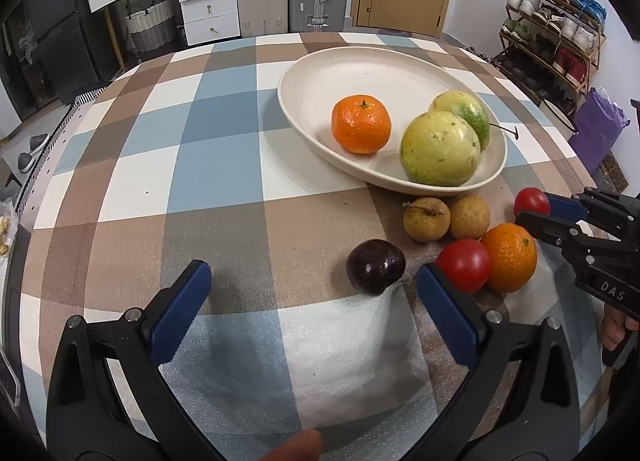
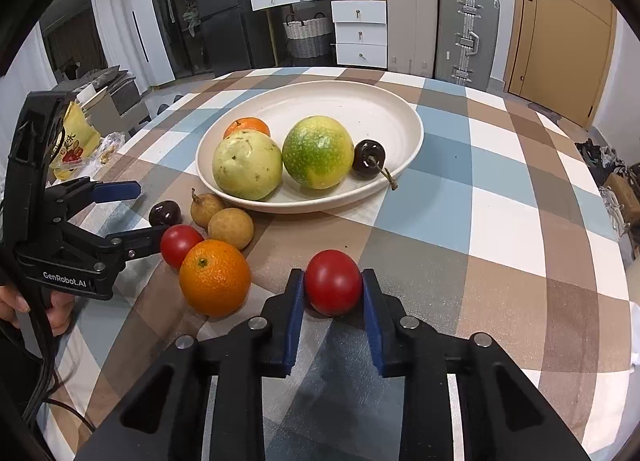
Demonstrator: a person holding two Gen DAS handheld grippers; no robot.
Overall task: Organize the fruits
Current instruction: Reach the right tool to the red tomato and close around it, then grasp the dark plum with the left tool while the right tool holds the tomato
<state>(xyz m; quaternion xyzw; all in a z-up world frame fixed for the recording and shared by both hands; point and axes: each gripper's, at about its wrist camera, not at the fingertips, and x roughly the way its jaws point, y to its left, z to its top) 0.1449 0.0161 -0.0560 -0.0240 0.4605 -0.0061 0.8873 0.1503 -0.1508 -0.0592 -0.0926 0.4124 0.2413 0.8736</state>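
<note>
My right gripper (image 2: 332,276) is shut on a red tomato (image 2: 333,281) that rests on the checked tablecloth; the left wrist view shows the same grip (image 1: 534,208) at the far right. My left gripper (image 1: 313,269) is open, its pads wide apart, with a dark plum (image 1: 376,267) just ahead between the fingertips and untouched. Beside the plum lie a second red tomato (image 1: 464,265), an orange (image 1: 510,257) and two brown longans (image 1: 426,219). The cream plate (image 1: 320,73) holds an orange (image 1: 361,124), two green-yellow fruits (image 1: 440,147) and a dark cherry (image 2: 369,159).
The round table's edge curves close on the left and near sides. Snack bags (image 2: 74,137) lie at its left edge. Beyond it stand white drawers (image 2: 360,29), suitcases (image 2: 466,33), a door and a shoe rack (image 1: 556,33). A hand grips each tool's handle.
</note>
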